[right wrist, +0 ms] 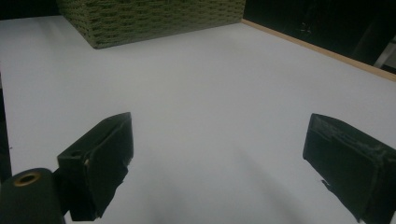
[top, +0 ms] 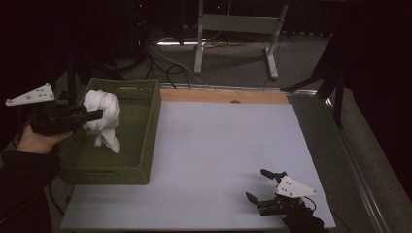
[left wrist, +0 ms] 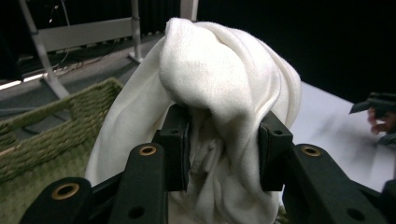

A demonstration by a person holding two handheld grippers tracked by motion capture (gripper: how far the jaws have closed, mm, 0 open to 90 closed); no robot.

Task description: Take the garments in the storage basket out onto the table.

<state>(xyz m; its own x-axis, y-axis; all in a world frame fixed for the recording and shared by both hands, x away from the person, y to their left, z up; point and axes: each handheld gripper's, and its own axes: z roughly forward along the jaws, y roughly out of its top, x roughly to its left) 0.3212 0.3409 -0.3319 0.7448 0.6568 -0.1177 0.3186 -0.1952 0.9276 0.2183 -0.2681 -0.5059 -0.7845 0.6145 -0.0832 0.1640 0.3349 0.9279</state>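
A white cloth (top: 103, 118) hangs bunched over the green woven basket (top: 145, 141) at the table's left. My left gripper (top: 94, 115) is shut on the cloth and holds it up above the basket floor. In the left gripper view the cloth (left wrist: 219, 93) drapes over and between both jaws of the left gripper (left wrist: 224, 144). My right gripper (top: 260, 187) rests low near the table's front right edge, open, with nothing between its fingers. The right gripper (right wrist: 219, 154) looks across bare white tabletop toward the basket (right wrist: 154, 18).
The white tabletop (top: 218, 145) has a wooden strip (top: 223, 96) along its far edge. Beyond it stand metal desk legs (top: 199, 39) and loose cables (top: 170, 68) on the floor. A metal rail (top: 354, 160) runs along the table's right side.
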